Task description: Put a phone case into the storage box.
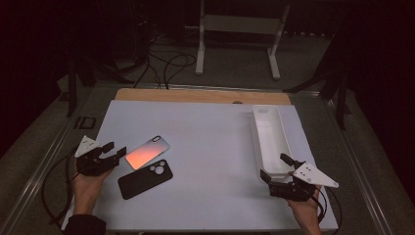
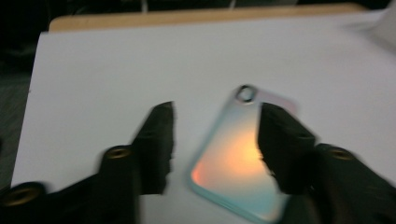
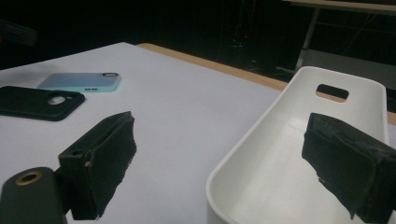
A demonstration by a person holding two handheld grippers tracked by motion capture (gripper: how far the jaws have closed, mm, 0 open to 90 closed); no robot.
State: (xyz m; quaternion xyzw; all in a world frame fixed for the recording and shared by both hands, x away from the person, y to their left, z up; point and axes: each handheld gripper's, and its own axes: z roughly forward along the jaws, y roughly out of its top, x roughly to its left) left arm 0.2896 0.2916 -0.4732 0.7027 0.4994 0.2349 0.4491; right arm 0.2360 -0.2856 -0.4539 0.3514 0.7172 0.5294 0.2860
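Observation:
An iridescent phone case [image 1: 147,152] lies flat on the white table, glowing orange in the middle; it is also the shiny case [image 2: 236,156] in the left gripper view and the pale blue case [image 3: 80,81] in the right gripper view. A black phone case [image 1: 145,178] lies just in front of it, camera cutout up, and appears as the dark case [image 3: 41,102]. My left gripper [image 1: 114,151] is open at the iridescent case's left end, its jaws spread on either side of it [image 2: 215,140]. My right gripper [image 1: 275,169] is open at the near end of the white bin [image 1: 270,139], straddling the bin's rim [image 3: 243,154].
The white table [image 1: 205,142] has a wooden strip along its far edge [image 1: 200,95]. The long white bin [image 3: 299,154] has a handle slot at its far end and nothing inside it. A white frame stand [image 1: 240,34] and cables lie on the floor beyond.

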